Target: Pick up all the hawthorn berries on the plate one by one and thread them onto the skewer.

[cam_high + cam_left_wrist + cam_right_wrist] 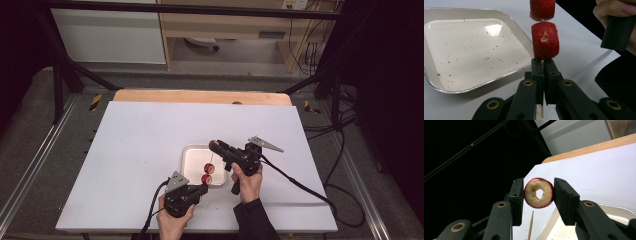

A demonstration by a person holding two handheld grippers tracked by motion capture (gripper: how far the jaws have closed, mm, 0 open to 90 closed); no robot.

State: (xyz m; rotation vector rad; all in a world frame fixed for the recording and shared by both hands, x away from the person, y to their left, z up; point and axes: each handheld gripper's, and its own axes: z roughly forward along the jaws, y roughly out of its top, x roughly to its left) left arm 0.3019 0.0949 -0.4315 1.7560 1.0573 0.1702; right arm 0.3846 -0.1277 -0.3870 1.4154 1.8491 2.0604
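Between the left gripper's (543, 65) closed jaws a skewer (542, 64) is standing upright, carrying two fruit pieces (545, 40), the upper one being cut off by the frame. Above it, the right gripper (538, 193) is clamping a cored slice (538, 192). Beneath them a speckled tray (469, 85) is sitting on the white table (140, 145), with dark room behind.

My left tool's view cuts off the top fruit piece (542, 9) and the tray (431, 80); my right tool's view clips the skewer tip (531, 226).
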